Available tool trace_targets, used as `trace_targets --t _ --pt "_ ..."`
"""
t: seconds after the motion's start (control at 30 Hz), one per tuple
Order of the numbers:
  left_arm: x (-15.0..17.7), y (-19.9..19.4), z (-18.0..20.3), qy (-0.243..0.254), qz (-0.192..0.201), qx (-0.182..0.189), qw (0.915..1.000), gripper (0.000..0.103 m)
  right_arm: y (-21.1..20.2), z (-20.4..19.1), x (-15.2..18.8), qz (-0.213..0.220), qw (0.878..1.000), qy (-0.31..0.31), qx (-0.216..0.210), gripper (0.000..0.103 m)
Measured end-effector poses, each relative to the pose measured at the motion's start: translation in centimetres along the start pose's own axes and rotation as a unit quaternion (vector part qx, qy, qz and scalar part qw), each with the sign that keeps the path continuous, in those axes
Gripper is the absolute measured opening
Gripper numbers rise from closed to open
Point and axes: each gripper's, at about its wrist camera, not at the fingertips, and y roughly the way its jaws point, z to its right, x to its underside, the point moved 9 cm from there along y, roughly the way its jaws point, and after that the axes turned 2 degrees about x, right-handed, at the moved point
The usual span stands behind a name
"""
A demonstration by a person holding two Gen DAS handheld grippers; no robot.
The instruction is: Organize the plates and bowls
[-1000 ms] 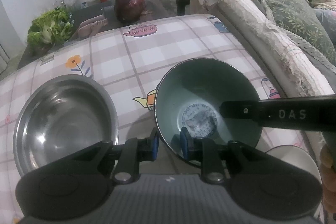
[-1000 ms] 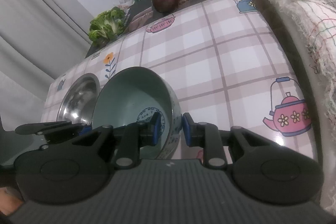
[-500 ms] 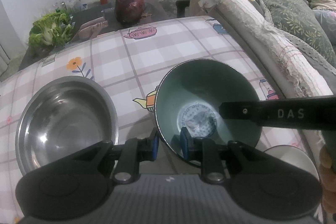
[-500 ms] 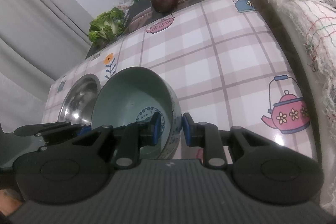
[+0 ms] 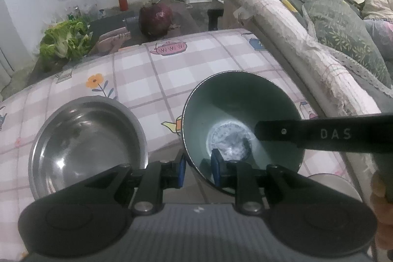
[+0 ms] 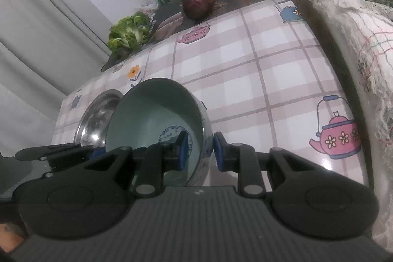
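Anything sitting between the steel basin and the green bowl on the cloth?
Nothing. In the left wrist view only bare checked tablecloth separates the steel basin from the green bowl, which both tongs grip by its rim.

The table is viewed steeply downward and from close range by both wrist cameras, each looking forward along its own fingers. The green bowl and steel bowl are shared.

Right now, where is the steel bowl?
In the left wrist view the steel bowl sits on the checked tablecloth at lower left, just left of the green bowl held by both grippers.
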Motion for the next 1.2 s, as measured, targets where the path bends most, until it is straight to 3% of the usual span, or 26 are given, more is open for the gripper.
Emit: trace_targets --t 0.33,0.63,0.9,1.2 --pt "-0.4 -2.0 -1.9 -0.016 0.016 0.000 0.9998 0.023 -0.7 -2.7 -0.9 0.005 1.000 -0.017 -0.001 0.022" --pt "-0.6 -4.5 -7.0 -0.044 0.034 -0.022 0.9982 0.023 0.5 -8.1 -2.0 0.001 0.999 -0.045 -0.023 0.022" --pt "0.1 -4.5 -13.1 -0.083 0.026 -0.050 0.9950 0.023 4.3 -13.9 -2.0 -0.021 0.996 -0.071 -0.044 0.022" --pt "2.1 -1.7 -17.3 -0.119 0.000 -0.058 0.9912 0.023 9.3 -16.2 -1.0 -0.055 0.994 -0.093 -0.031 0.022"
